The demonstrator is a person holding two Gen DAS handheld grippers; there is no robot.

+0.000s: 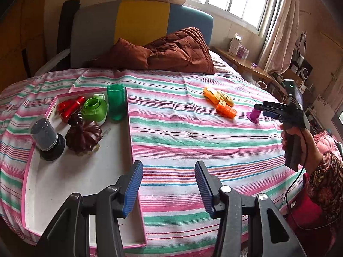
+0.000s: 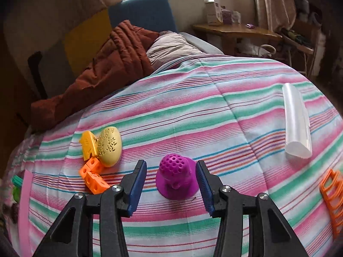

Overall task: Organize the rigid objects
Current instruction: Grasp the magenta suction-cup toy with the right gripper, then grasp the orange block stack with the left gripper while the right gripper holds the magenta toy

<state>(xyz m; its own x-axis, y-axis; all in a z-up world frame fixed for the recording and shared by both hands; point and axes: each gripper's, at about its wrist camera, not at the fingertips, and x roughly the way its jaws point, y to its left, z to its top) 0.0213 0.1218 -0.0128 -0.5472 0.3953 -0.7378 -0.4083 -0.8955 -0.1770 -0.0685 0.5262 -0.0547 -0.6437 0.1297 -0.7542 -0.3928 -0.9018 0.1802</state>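
Tongs on my right hand [image 2: 171,184] gape around the purple perforated plastic cap [image 2: 175,178] at lower centre, not yet pinching; next I'd squeeze, then carry it. My left tongs [image 1: 169,187] hang released beside the pink-rimmed white tray [image 1: 85,182], which holds a green plastic cup [image 1: 116,102] and dark ribbed mould [image 1: 83,136].

Black plastic grippers, ribbed blue fingers [image 1: 134,187], silver screws, black cable, floral dark sleeve [image 1: 328,184].
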